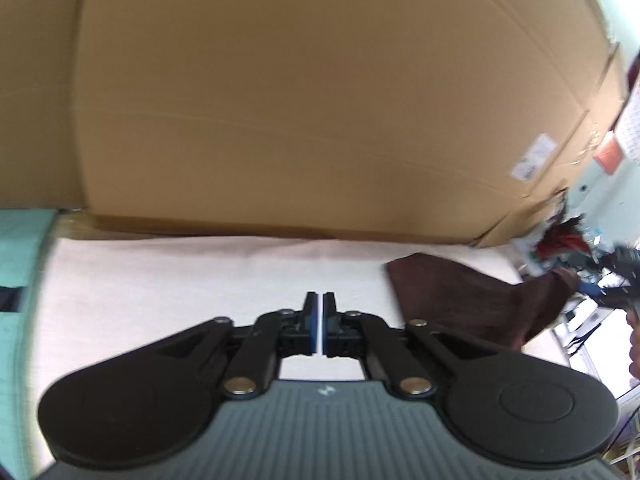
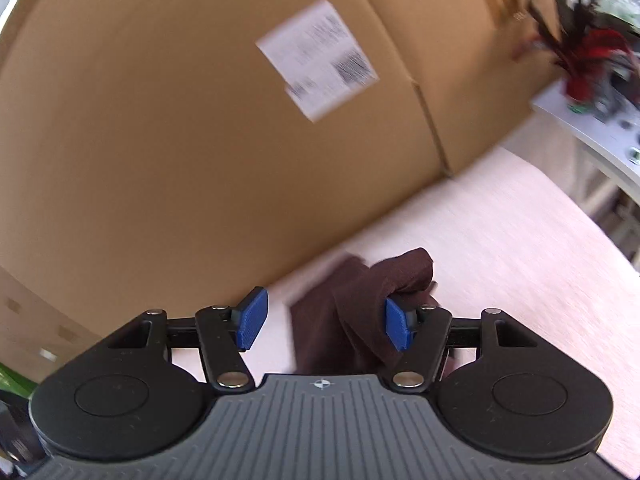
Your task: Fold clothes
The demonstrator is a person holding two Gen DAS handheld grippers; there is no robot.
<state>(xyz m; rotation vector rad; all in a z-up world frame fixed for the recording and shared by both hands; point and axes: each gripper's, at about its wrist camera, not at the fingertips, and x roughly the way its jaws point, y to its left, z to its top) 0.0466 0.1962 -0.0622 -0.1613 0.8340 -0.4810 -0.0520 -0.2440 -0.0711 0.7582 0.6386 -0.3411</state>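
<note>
- My right gripper (image 2: 326, 322) stands with its blue pads (image 2: 252, 318) wide apart over the pale table (image 2: 520, 240); the brown cloth (image 2: 360, 320) lies bunched between them, nearer the right-hand pad.
- A fold of the cloth drapes over the top of that right-hand pad; I cannot tell whether the pad presses it. The left-hand pad is clear of the fabric, with bare table showing between them.
- The cloth humps up in a rounded roll at its far end and runs back under the gripper body, where it is hidden from me.
- My left gripper (image 1: 322, 322) has its pads (image 1: 310, 324) closed flat together with nothing between them, above bare table (image 1: 200, 272).
- From the left wrist camera the cloth (image 1: 472, 300) lies well to the right of the closed fingertips, apart from them, one end flat on the table and the other lifted toward the blurred right gripper (image 1: 624, 276) at the frame edge.
- A tall cardboard box (image 1: 320, 100) walls off the far side of the table in both views; a white label (image 2: 316, 60) sits on its face in the right wrist view.
- The box corner stands just beyond the cloth; to the right of it the table runs open to its far edge.
- A white shelf (image 2: 592, 136) with red and dark clutter (image 2: 592, 52) stands past that edge.
- Left of the left gripper, the table ends against a teal surface (image 1: 20, 240).
- Both views are smeared by motion blur.
</note>
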